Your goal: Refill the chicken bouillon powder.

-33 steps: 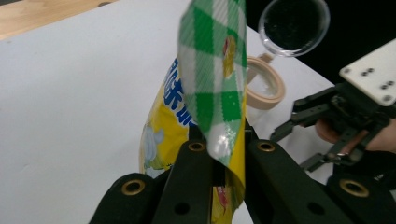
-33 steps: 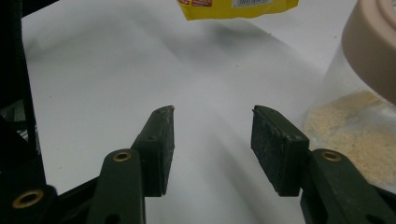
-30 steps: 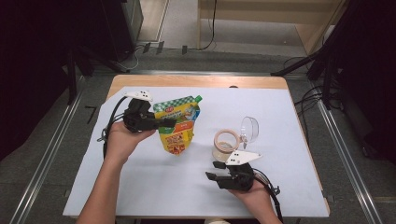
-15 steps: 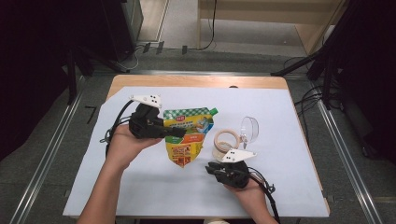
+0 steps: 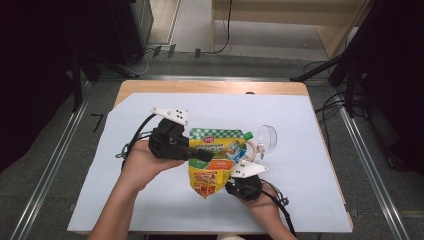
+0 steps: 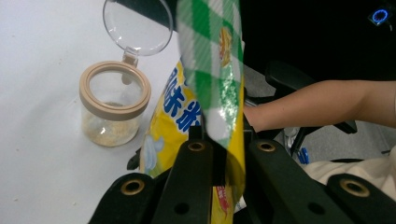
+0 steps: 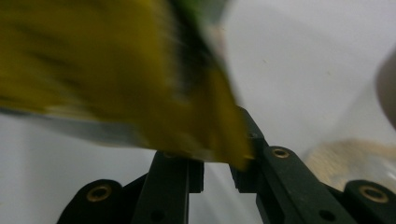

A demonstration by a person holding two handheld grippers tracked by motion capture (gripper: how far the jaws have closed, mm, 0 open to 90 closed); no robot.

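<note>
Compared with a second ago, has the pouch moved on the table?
Yes. The pouch, clamped in the left gripper, has shifted right toward the jar, which stayed put, and now overlaps its left edge in the high view.

One yellow-green pouch (image 5: 215, 157), one clear jar (image 6: 113, 106) with hinged lid (image 6: 137, 25), two tongs, left (image 5: 199, 154), right (image 5: 235, 176)
</note>
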